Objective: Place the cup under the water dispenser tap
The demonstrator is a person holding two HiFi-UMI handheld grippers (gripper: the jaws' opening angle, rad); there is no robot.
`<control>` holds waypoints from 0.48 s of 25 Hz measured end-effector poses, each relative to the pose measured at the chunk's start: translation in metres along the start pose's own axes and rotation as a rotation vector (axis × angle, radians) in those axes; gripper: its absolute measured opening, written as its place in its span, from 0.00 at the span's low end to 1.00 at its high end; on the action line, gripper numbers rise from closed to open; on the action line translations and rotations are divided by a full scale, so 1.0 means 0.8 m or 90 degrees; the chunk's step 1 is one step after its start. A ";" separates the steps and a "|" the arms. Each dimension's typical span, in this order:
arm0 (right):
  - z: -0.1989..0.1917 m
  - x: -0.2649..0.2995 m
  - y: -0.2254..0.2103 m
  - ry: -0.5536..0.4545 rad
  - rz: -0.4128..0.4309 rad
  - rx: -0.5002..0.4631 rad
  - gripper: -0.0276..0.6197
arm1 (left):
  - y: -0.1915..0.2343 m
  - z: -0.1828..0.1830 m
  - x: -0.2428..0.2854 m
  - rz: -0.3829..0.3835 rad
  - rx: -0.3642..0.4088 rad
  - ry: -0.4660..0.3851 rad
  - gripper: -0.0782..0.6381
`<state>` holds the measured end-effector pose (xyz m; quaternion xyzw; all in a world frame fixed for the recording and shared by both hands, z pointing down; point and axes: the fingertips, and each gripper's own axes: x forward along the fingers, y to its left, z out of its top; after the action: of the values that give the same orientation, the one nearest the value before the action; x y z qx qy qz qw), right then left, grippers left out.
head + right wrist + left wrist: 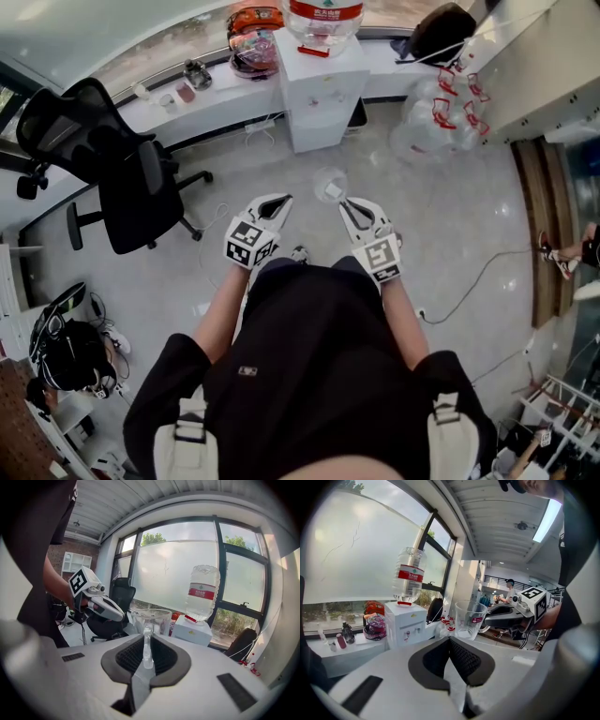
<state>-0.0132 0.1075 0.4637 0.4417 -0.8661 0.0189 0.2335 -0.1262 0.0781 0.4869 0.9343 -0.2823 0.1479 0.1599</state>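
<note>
The clear plastic cup (330,183) hangs in the air in front of the white water dispenser (319,94), still apart from it. Its thin wall is pinched between the pads of the right gripper (345,201). The left gripper (284,200) is just beside the cup on the same near side of the dispenser, its fingers pressed together with nothing between them. The dispenser carries an upturned water bottle (323,17) on top, and a black office chair (127,178) stands well off to the dispenser's left in the head view.

clr plastic cup (330,182), glossy floor (441,225)
</note>
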 end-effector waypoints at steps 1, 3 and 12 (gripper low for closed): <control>-0.001 0.002 0.003 0.003 0.002 0.001 0.08 | 0.001 -0.002 -0.003 0.003 -0.003 0.000 0.11; 0.001 0.007 0.004 0.006 0.007 0.000 0.08 | 0.006 -0.004 -0.007 0.007 -0.008 -0.001 0.11; 0.019 0.032 -0.001 -0.004 0.026 -0.010 0.08 | 0.029 -0.001 -0.015 0.031 -0.018 -0.002 0.11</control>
<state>-0.0311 0.0839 0.4603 0.4222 -0.8758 0.0158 0.2336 -0.1497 0.0656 0.4878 0.9250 -0.3072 0.1463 0.1690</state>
